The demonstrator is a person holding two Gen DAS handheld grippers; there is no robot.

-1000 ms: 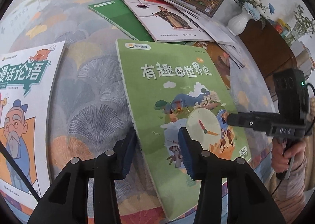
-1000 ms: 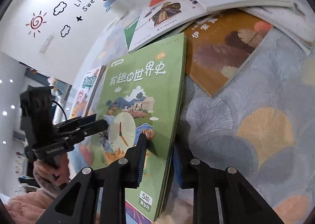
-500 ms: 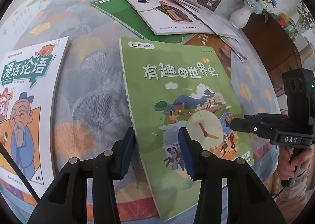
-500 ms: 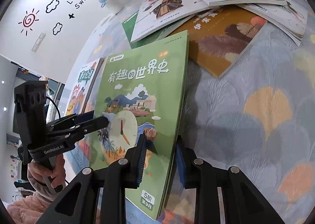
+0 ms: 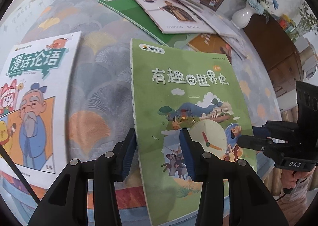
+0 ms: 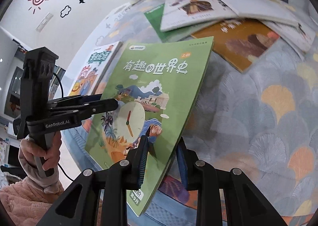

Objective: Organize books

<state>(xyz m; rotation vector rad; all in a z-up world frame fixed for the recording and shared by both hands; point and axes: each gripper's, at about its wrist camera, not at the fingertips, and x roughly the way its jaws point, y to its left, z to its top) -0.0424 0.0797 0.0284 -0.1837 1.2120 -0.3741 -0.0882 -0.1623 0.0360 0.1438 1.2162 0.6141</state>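
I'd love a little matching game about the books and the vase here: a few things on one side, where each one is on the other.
Things:
1. green clock book
2. white cartoon book
3. brown book
4. white vase

Places:
A. partly under the scattered pile
B. gripped along both side edges by the claws
C. far table edge, holding flowers
D. lying flat, alone, left of the green one

Pairs: 1-B, 2-D, 3-A, 4-C

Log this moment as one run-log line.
phase: carrying | left gripper: shut on green book spine edge | right gripper: shut on its opposite edge | book: lifted, tilted above cloth | white cartoon book: flat, left
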